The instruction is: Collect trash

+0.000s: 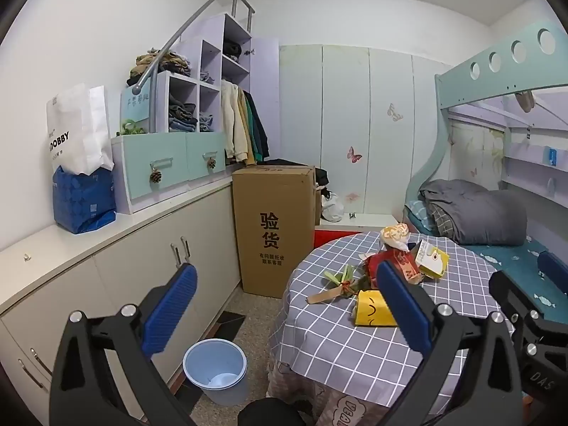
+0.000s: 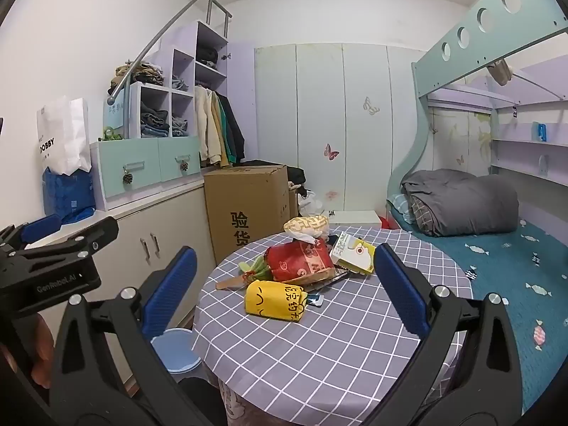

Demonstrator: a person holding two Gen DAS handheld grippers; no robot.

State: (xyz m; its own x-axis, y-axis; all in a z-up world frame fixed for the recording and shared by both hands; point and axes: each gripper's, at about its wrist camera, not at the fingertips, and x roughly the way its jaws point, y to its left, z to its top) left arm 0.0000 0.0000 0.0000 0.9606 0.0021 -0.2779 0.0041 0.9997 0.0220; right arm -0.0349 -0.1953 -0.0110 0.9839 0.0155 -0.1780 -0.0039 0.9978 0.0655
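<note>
One blue bin (image 1: 215, 369) holds pale scraps beside the table (image 1: 337, 348).

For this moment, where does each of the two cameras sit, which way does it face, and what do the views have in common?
Left wrist: on the open left gripper, facing the room, bin below, table to the right; the right gripper shows at the right edge.
Right wrist: on the open right gripper, facing the table squarely; the left gripper and a hand show at left.
Shared: table, trash pile, bin, box, bed.
</note>
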